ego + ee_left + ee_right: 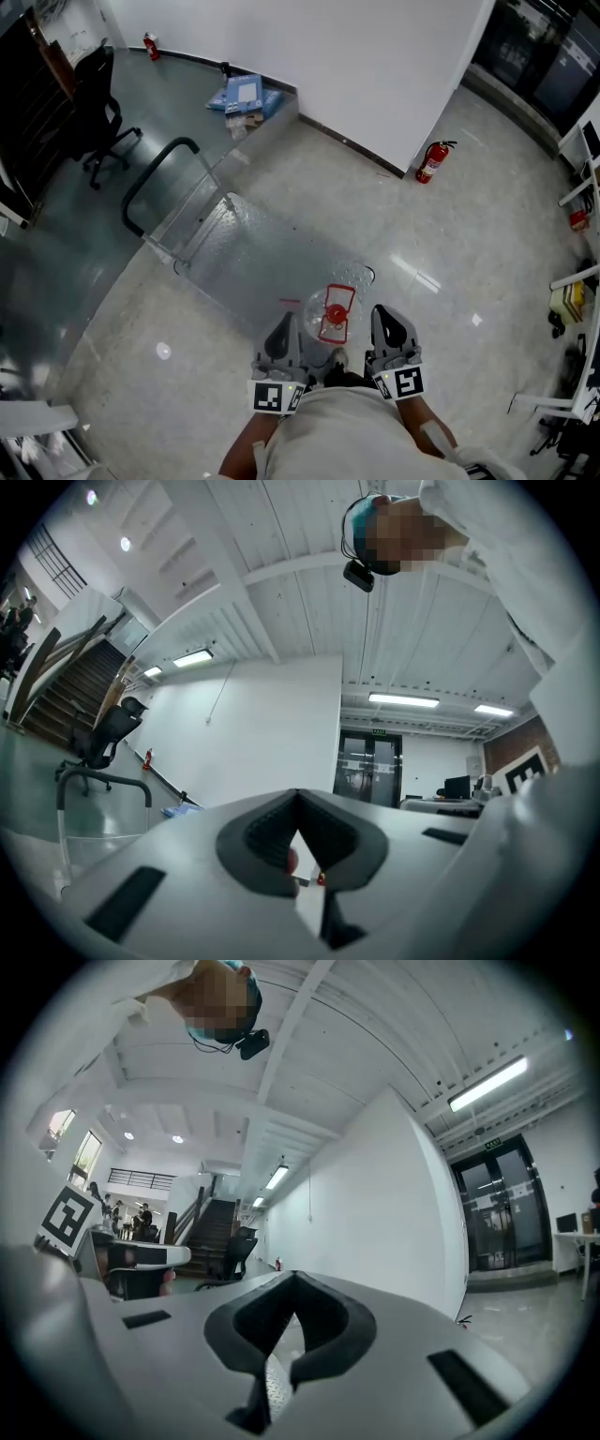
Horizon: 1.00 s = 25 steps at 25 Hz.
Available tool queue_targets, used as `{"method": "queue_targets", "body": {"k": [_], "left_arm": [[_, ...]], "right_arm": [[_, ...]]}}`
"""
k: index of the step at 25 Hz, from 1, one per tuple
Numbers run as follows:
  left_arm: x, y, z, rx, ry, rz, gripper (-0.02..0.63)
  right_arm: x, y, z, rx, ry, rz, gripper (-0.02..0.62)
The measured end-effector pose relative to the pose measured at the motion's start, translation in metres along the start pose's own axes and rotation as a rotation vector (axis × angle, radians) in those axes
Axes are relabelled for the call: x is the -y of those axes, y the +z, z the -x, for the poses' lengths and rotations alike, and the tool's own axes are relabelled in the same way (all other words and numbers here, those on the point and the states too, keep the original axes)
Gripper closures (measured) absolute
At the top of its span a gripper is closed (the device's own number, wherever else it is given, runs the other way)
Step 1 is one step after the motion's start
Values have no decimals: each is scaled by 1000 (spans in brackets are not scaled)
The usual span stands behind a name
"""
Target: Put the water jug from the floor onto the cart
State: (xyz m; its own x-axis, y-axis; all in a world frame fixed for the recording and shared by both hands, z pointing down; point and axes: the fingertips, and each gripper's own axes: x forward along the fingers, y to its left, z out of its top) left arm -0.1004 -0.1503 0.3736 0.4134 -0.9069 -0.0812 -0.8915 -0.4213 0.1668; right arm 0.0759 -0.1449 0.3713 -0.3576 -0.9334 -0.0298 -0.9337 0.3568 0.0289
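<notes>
A clear water jug point(319, 307) with a red cap and handle point(336, 314) stands upright at the near end of the cart's metal deck point(248, 253). From above I cannot tell whether its base rests on the deck. My left gripper point(284, 325) and right gripper point(384, 319) flank the jug's near side without touching it. Both point level. In the left gripper view the left gripper point(298, 795) is shut with its tips together, and a red speck shows through the slit below them. The right gripper point(293, 1277) is shut on nothing.
The cart's black push handle point(155, 169) rises at its far end. A black office chair point(98, 112) stands at the far left. A red fire extinguisher point(431, 161) leans by the white wall. Blue boxes point(244, 97) lie in the corner. White shelving point(577, 281) lines the right side.
</notes>
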Motion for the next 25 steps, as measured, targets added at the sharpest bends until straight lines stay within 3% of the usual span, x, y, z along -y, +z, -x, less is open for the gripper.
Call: {"method": "queue_targets", "body": {"k": [25], "left_arm": [[1, -3, -1, -14, 9, -4, 607]], "right_arm": [[-1, -7, -3, -6, 22, -7, 584]]}}
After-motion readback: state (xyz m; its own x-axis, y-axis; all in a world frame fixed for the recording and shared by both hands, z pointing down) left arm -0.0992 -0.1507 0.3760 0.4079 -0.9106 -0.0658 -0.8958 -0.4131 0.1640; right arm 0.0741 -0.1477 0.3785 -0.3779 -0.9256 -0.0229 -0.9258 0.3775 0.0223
